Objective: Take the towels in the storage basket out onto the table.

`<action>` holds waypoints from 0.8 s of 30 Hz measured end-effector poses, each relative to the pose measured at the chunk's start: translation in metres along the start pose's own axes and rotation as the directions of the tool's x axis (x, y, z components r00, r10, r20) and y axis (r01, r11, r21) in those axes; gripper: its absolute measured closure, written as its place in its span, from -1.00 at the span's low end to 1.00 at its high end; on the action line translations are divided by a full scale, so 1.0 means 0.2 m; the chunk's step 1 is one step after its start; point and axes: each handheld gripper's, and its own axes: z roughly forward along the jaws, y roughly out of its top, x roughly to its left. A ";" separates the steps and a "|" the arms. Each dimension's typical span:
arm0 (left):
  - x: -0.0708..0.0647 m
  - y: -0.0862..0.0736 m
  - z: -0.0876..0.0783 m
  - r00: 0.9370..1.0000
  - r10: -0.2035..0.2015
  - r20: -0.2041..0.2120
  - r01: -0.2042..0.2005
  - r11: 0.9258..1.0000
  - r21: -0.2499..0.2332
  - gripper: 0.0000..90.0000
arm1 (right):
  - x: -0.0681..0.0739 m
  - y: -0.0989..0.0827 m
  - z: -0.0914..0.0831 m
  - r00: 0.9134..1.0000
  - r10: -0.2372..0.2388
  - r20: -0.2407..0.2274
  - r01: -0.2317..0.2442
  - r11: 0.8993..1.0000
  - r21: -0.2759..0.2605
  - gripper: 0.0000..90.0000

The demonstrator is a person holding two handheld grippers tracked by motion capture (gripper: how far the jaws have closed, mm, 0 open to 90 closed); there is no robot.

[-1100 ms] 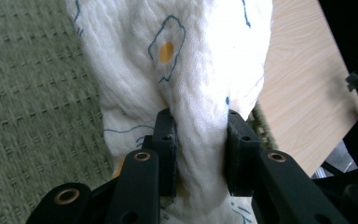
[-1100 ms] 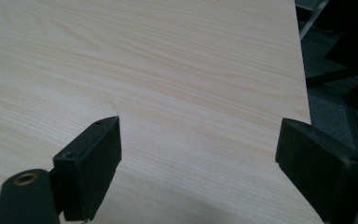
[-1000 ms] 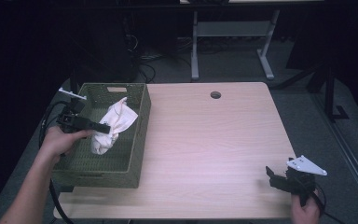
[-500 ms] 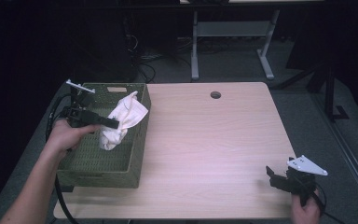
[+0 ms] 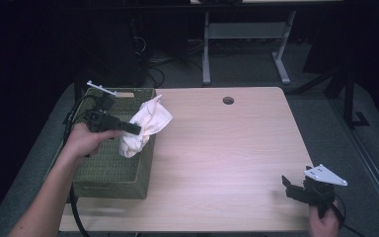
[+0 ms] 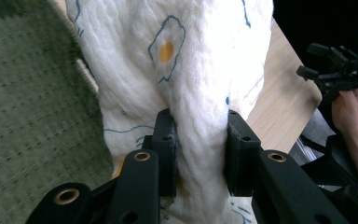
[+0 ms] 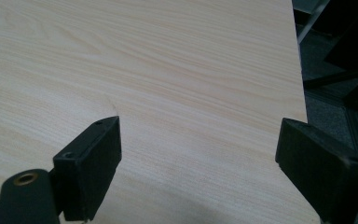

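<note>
A white cloth [image 5: 145, 126] printed with blue outlines and an orange spot hangs over the right rim of a green woven basket [image 5: 109, 163] at the table's left. My left gripper [image 5: 135, 130] is shut on the cloth [image 6: 186, 84], whose bunched fabric is pinched between the two black pads [image 6: 165, 149]. The cloth is lifted off the basket floor, its upper part spread toward the table. My right gripper [image 5: 288, 186] stands open, low over the bare tabletop near the front right corner, with nothing between its fingers [image 7: 91, 163]. That right gripper [image 6: 328, 65] and its hand also show far off in the left gripper view.
The light wooden table [image 5: 227, 158] has a round cable hole [image 5: 228, 100] near its back edge. Beyond the table stand white desk legs [image 5: 207, 54] and cables on a grey floor. The table's right edge [image 7: 300, 93] runs close to my right gripper.
My left gripper has lifted the cloth out of the basket and carried it up and to the right, over the basket's right rim. The right gripper has stayed put.
</note>
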 end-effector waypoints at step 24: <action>-0.12 0.09 0.12 0.998 0.052 0.023 -0.053 0.998 0.043 0.54 | 0.00 0.00 0.00 1.000 -0.001 -0.003 0.001 1.000 0.003 -0.69</action>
